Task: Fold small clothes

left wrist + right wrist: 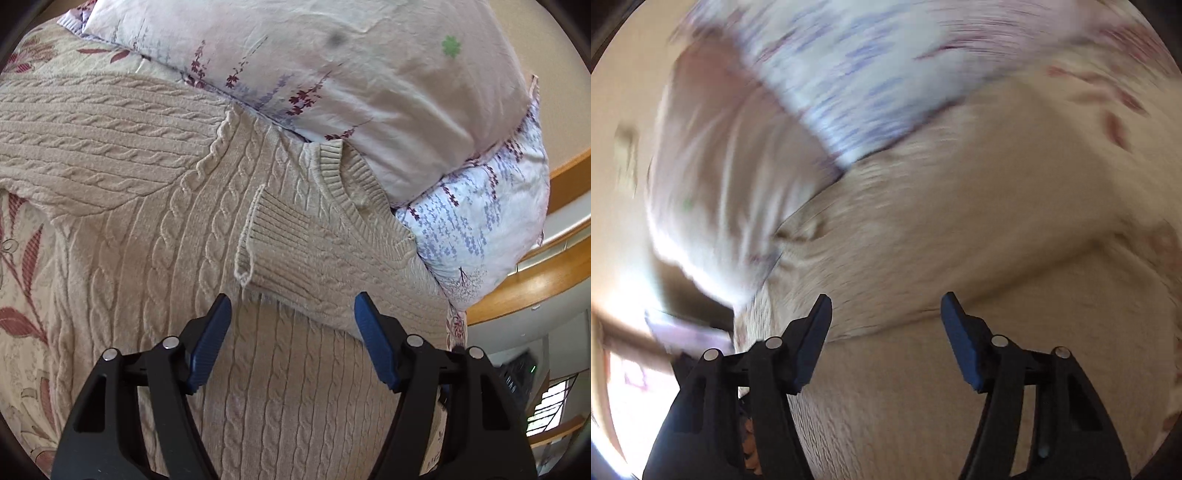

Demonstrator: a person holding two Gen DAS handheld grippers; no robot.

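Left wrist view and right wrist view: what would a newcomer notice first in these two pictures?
A beige cable-knit sweater fills the middle of the left wrist view, one sleeve folded across its chest, the ribbed cuff lying just ahead of the open left tool. Behind it, floral pillows are piled at the top. The right wrist view is heavily blurred; only the open, empty right tool over the beige knit is clear.
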